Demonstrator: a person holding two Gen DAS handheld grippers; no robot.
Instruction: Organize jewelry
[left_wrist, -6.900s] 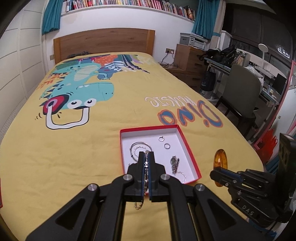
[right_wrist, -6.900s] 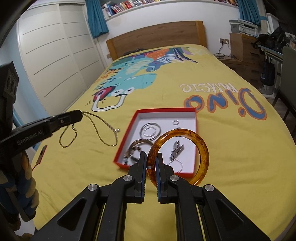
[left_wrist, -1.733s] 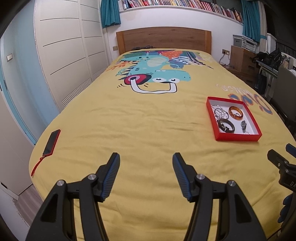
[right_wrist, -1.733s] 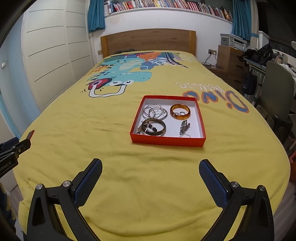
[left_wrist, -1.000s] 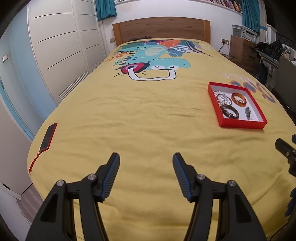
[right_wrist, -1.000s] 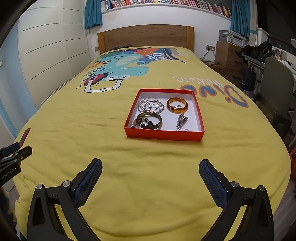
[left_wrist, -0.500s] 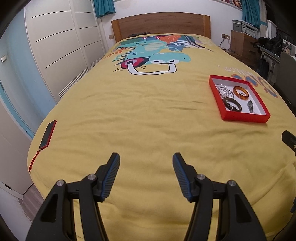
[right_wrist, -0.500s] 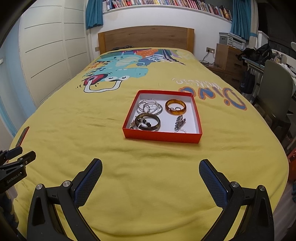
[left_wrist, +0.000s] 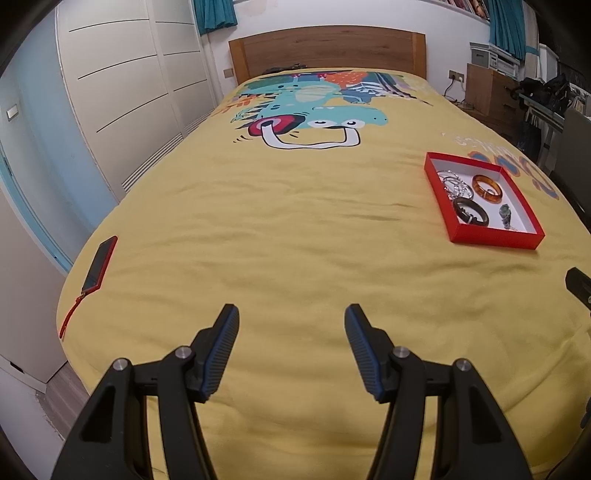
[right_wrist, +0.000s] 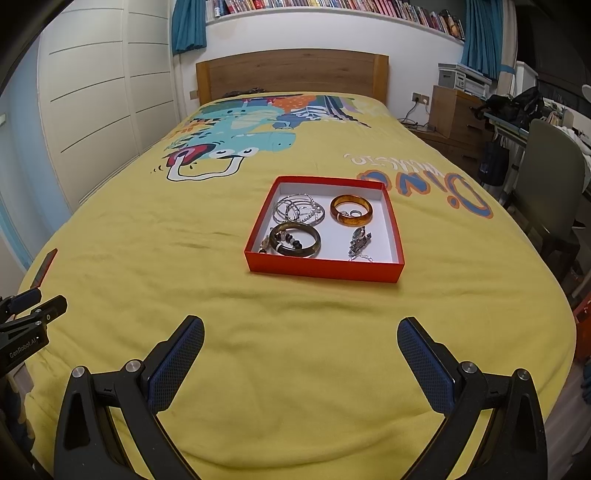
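Observation:
A red box (right_wrist: 322, 269) with a white inside lies on the yellow bed cover; it also shows at the right of the left wrist view (left_wrist: 495, 240). In it lie an amber bangle (right_wrist: 351, 210), a dark bangle (right_wrist: 294, 240), silver bangles (right_wrist: 299, 209), small rings and a silver watch (right_wrist: 360, 240). My right gripper (right_wrist: 301, 332) is wide open and empty, well in front of the box. My left gripper (left_wrist: 291, 321) is open and empty over bare cover, to the left of the box.
A red-cased phone (left_wrist: 100, 264) with a strap lies at the bed's left edge. White wardrobe doors (left_wrist: 129, 92) stand on the left. A wooden headboard (right_wrist: 291, 75) is at the far end. A chair (right_wrist: 550, 192) and a desk stand on the right.
About seven seconds ago the left gripper held a chain and the right held the amber bangle; both now lie in the box. Both grippers have opened and pulled back toward the bed's foot.

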